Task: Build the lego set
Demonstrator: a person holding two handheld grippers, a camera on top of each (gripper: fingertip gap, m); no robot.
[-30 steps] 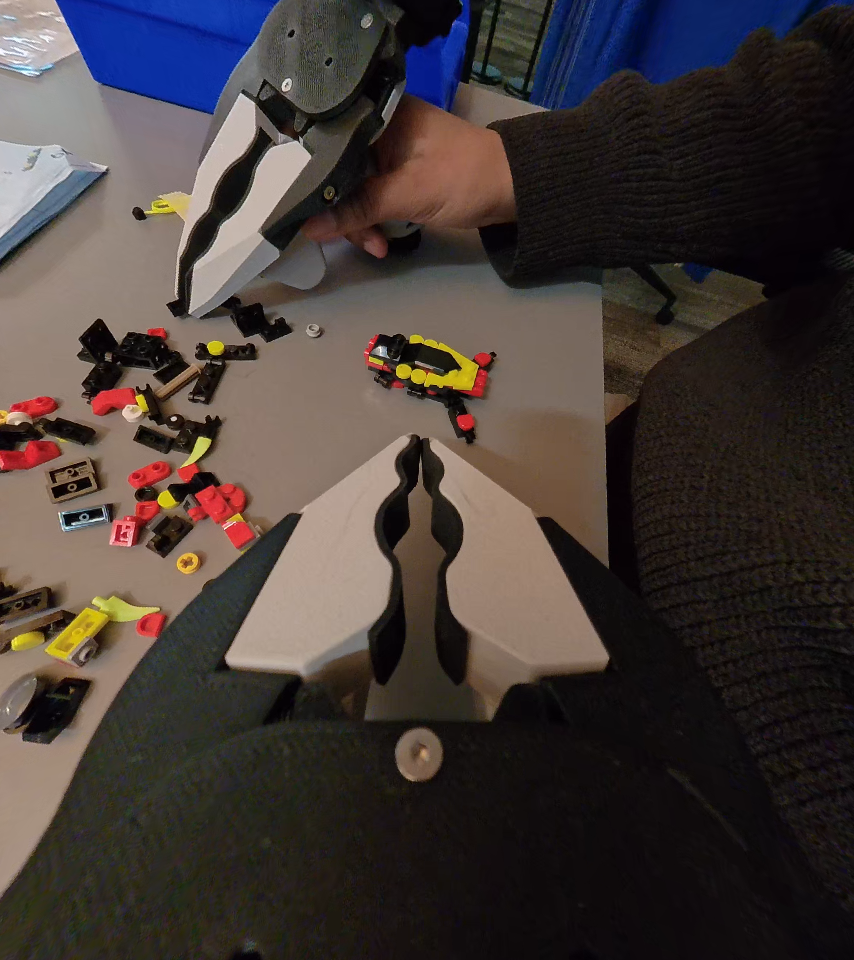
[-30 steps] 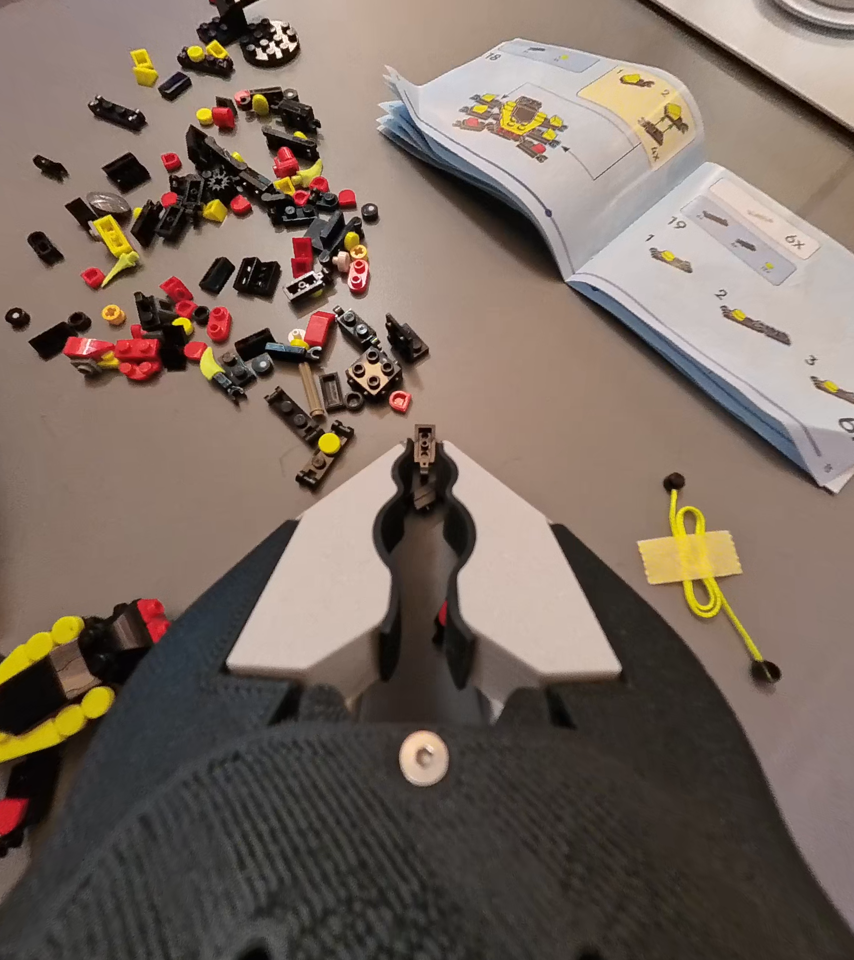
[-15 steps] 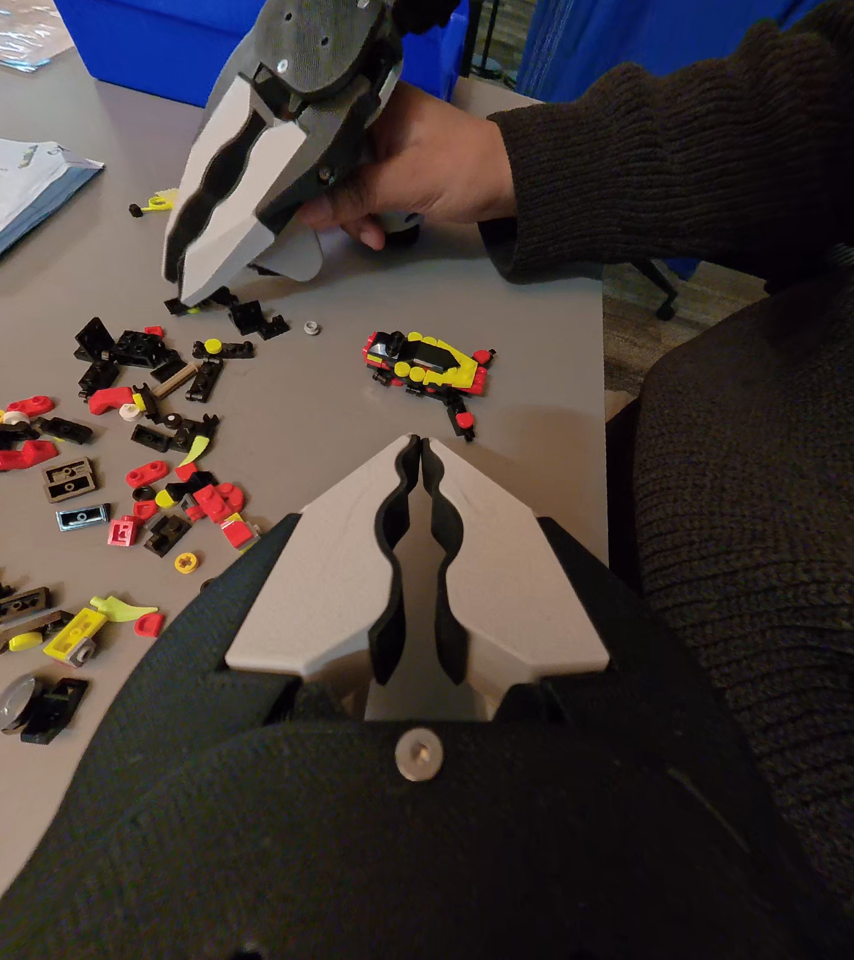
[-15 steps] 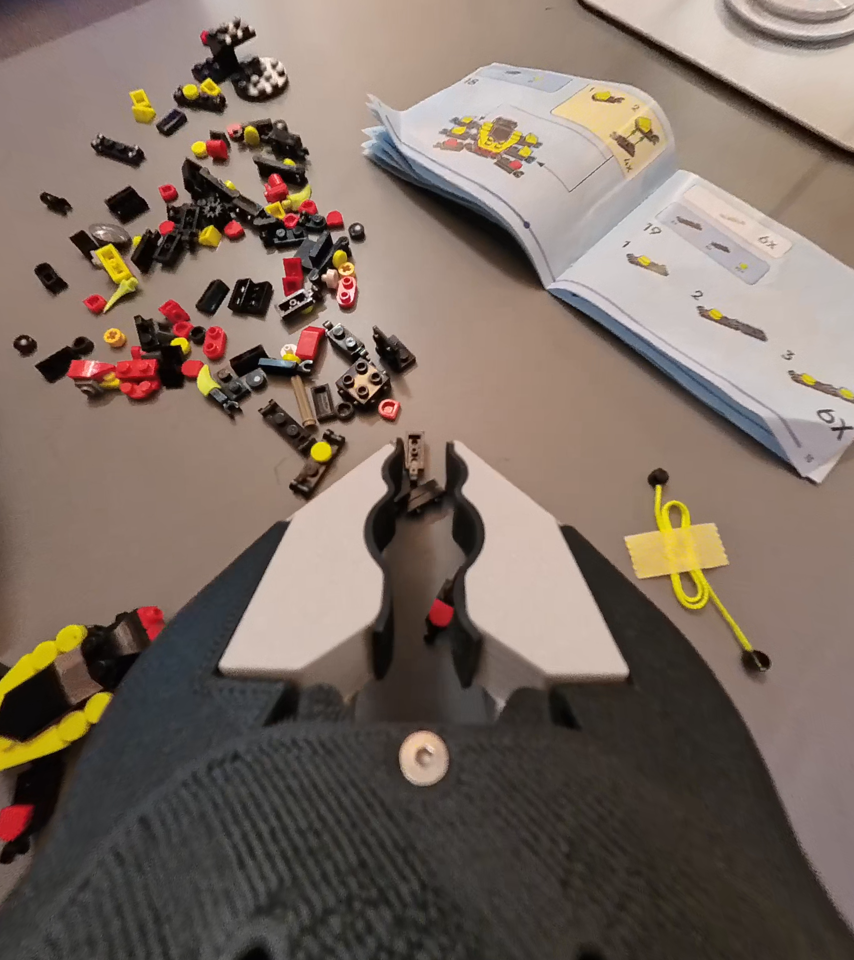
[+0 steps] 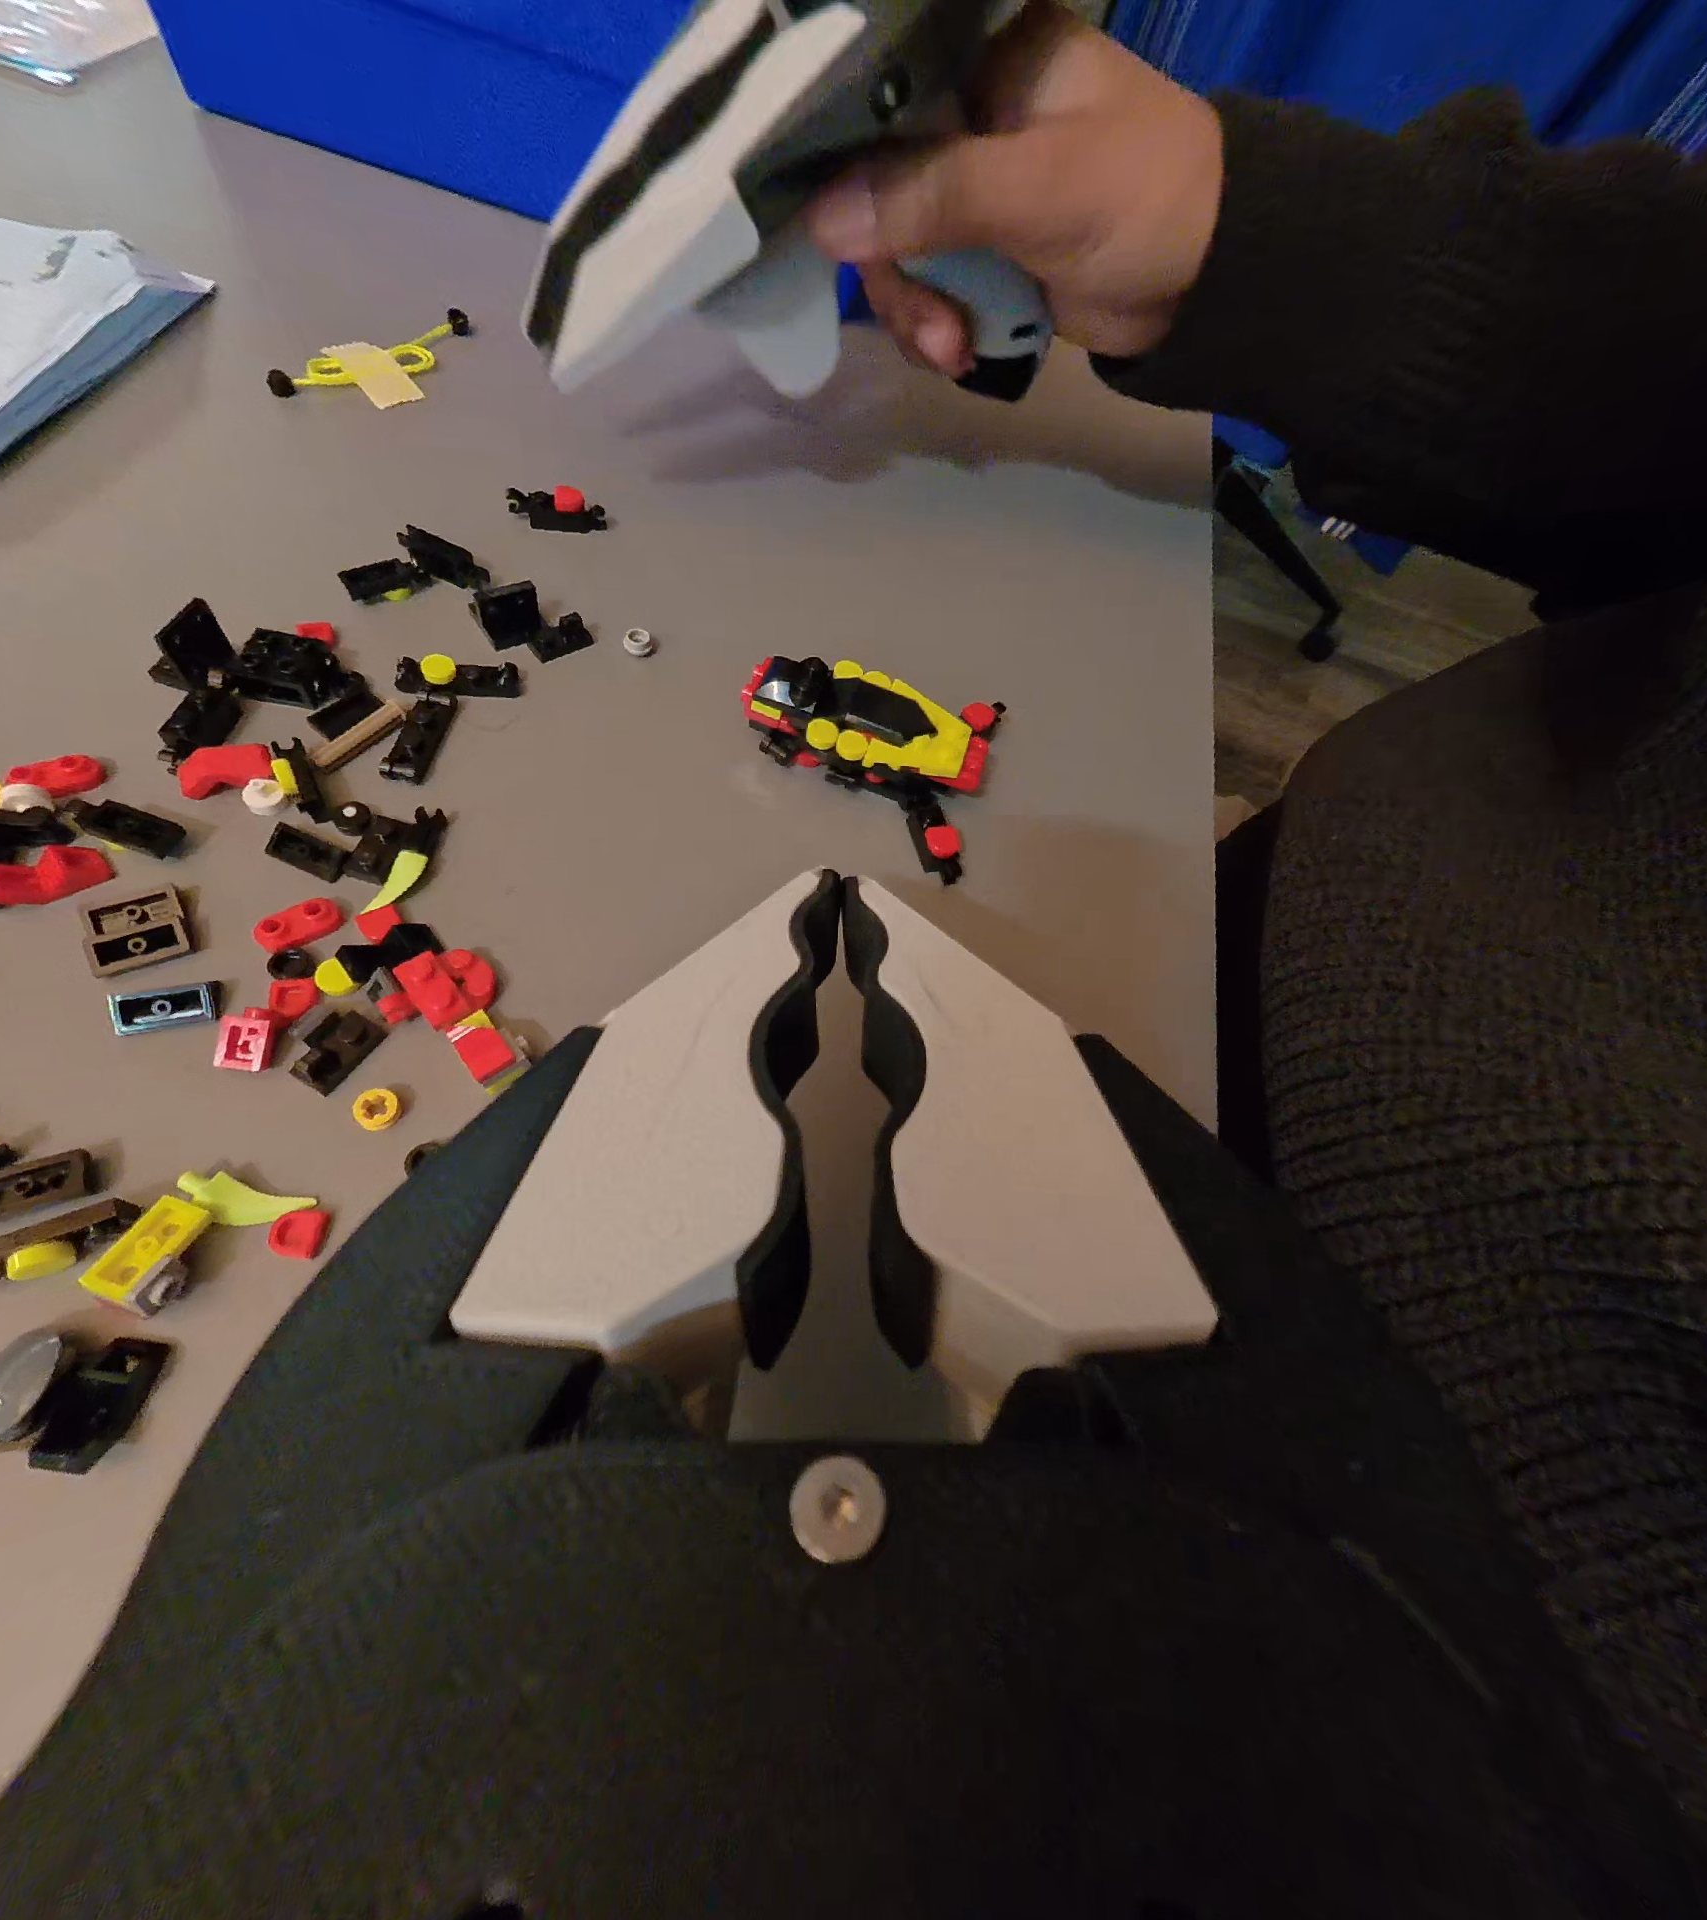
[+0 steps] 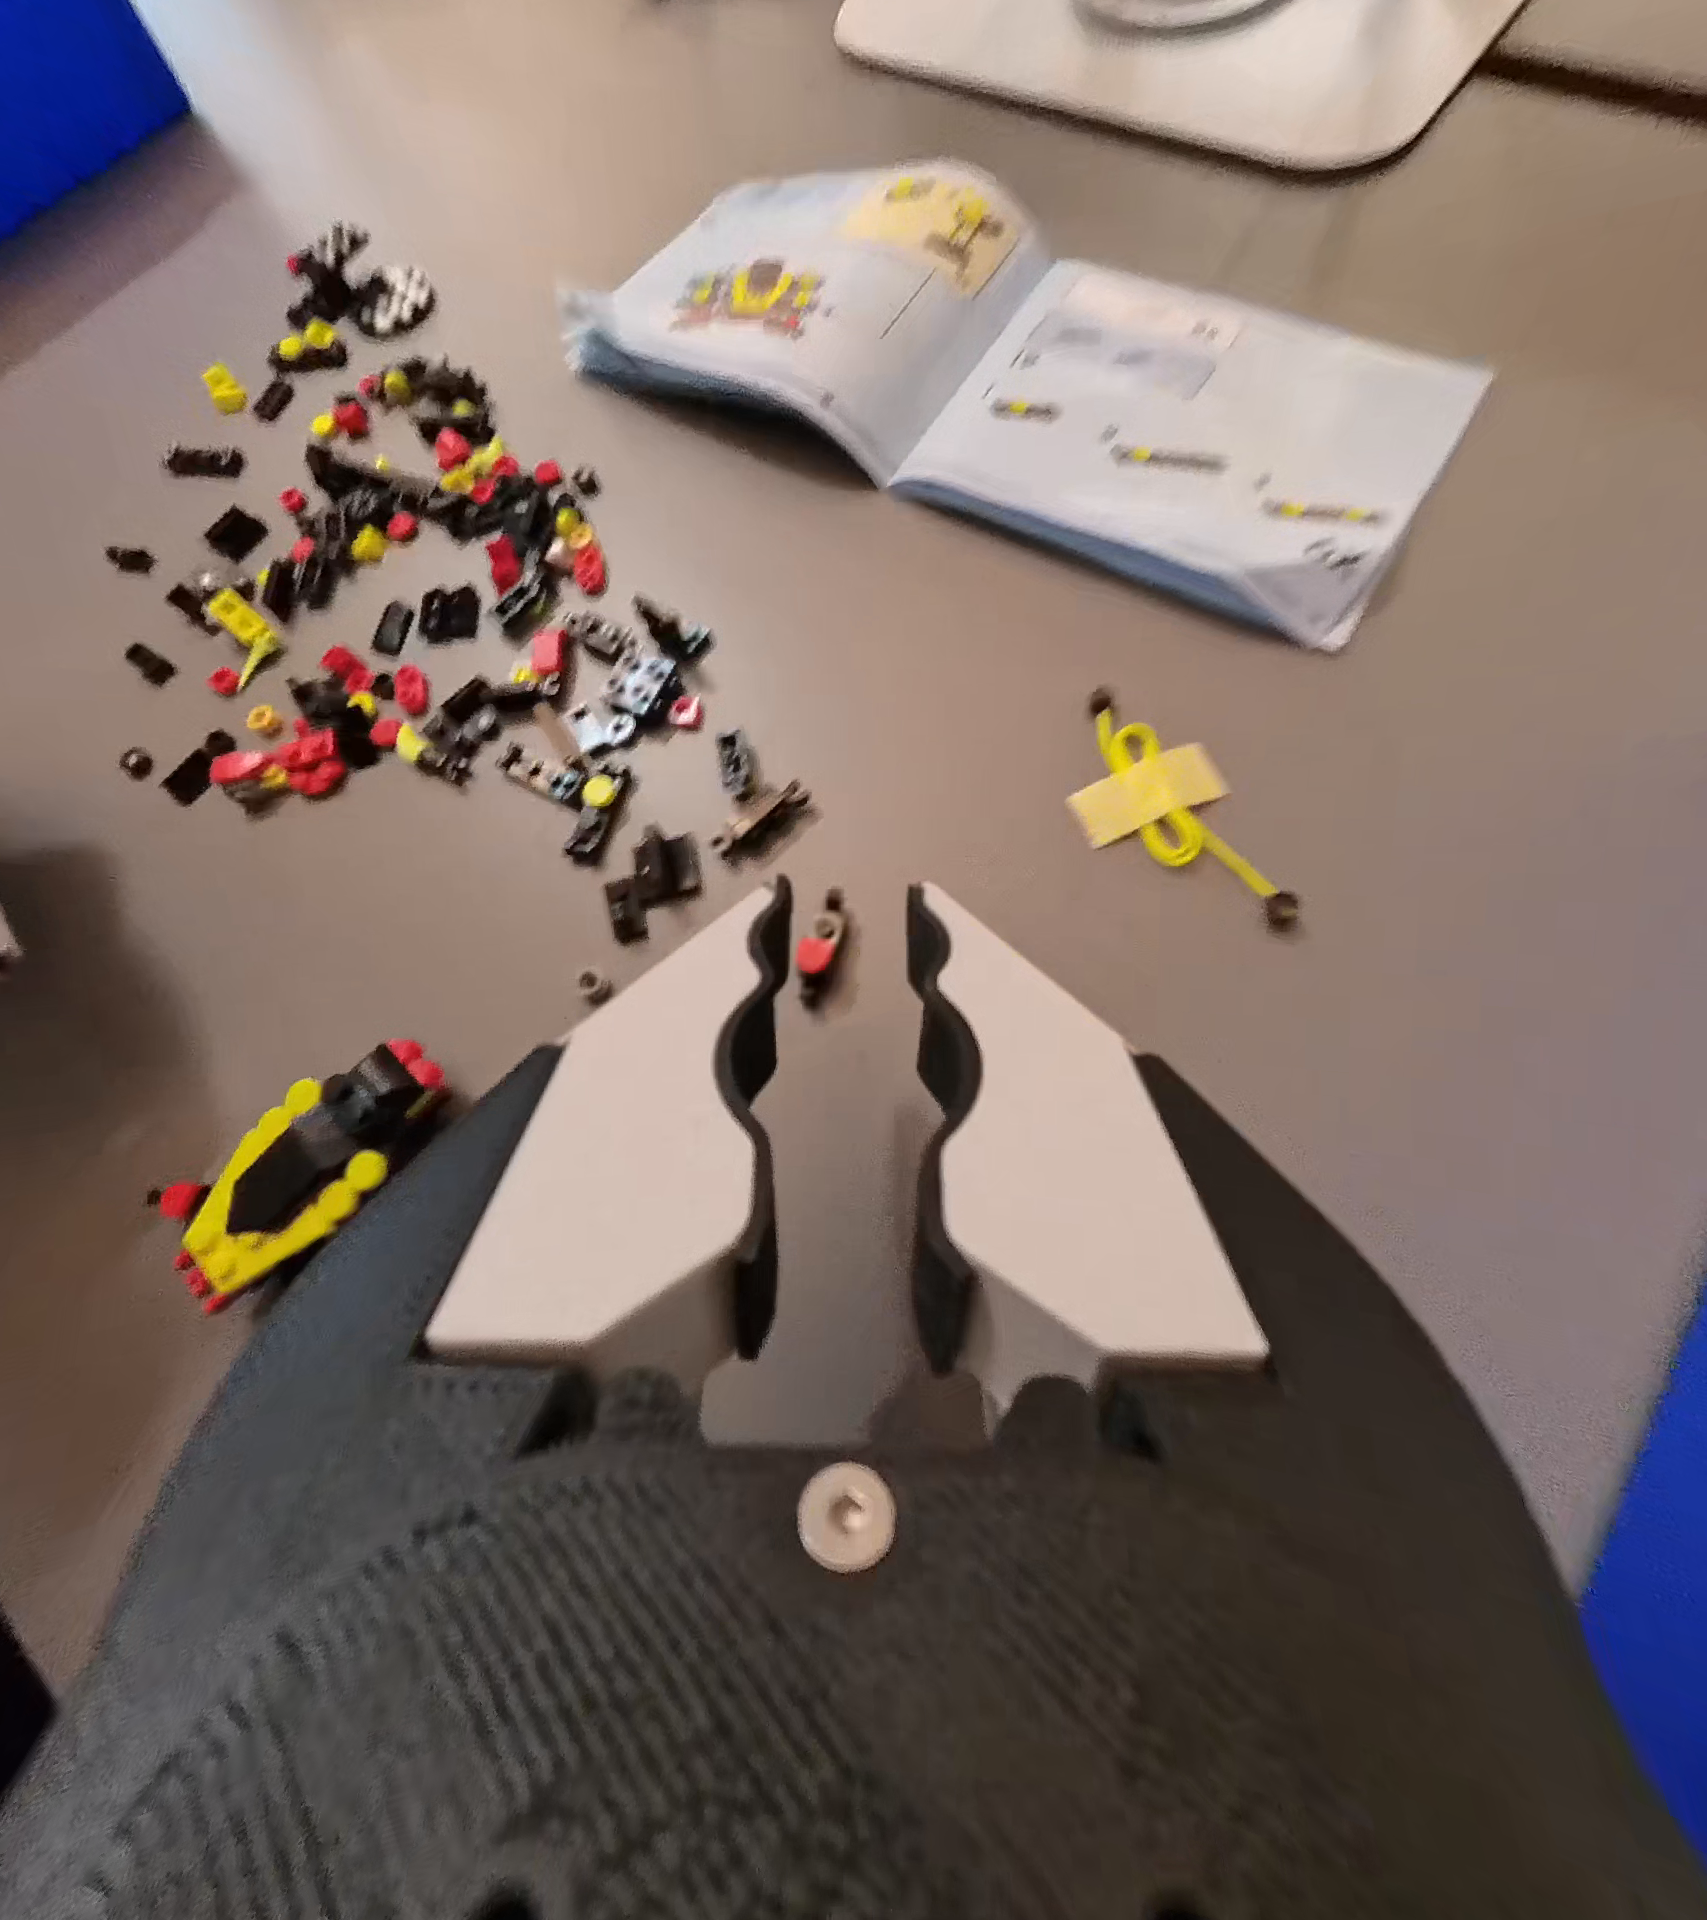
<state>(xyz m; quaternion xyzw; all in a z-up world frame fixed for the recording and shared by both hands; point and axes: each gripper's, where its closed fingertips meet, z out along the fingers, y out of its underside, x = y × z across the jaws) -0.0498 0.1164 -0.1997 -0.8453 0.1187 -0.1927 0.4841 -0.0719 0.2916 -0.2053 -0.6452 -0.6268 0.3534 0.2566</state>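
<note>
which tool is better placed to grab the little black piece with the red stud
Likely right. The right tool is open, and the black piece with the red stud lies on the table between its fingers. The left tool is shut, nearer the built model.

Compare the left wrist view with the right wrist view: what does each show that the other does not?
Only the left: a hand holding the right gripper, and the person's black sweater. Only the right: the booklet's open pages and a pale flat base. Both: the grey table, loose bricks, the small model, the yellow cord, the booklet.
</note>
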